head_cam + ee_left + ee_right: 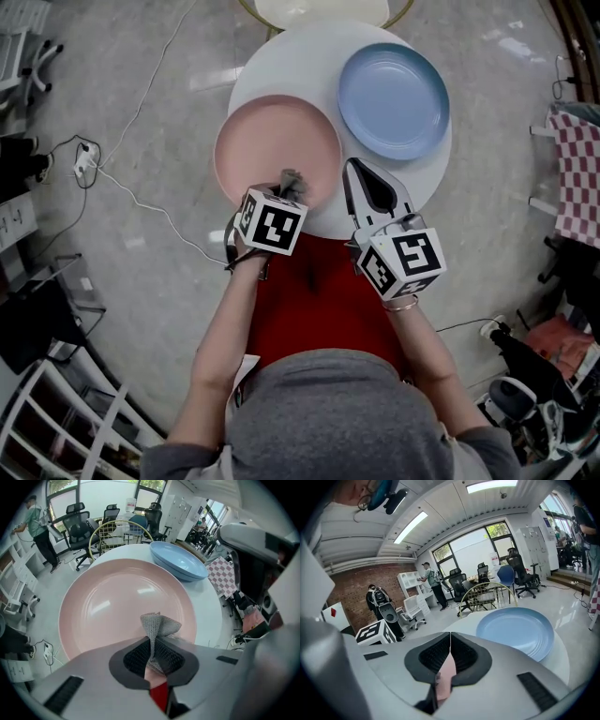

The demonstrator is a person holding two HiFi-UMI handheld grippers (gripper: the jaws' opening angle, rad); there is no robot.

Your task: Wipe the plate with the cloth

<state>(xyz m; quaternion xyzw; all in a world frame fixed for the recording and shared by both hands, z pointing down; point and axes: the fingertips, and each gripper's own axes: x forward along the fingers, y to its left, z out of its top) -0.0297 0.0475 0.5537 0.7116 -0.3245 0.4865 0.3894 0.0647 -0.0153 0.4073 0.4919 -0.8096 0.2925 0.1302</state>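
Nearest the camera in the head view, a red garment (pixel 319 300) was seen over the person's lap, with both arms reaching forward to the round white table (pixel 281 66). The left gripper (pixel 291 184) was held over the near edge of the pink plate (pixel 272 141), which lay on the left of the table. Only in the left gripper view (pixel 152 643) could the jaws be read: they were closed on a grey knitted cloth (pixel 158 624), whose bunched free end stood up above the plate's near rim (pixel 117 602). In the head view that cloth (pixel 291 176) appeared merely as a small dark tuft.

The right gripper (pixel 350 169) was held beside the pink plate, over bare table. In its own view (pixel 450 638) the jaws were shut together with nothing between them, and the left gripper's marker cube (pixel 377 632) was seen at its left.

Farther off, the blue plate (pixel 394 98) (pixel 515 630) lay just beside the pink one. Beyond the table a gold wire chair (pixel 487 597) was shown by both gripper views, and behind it office chairs and people standing.
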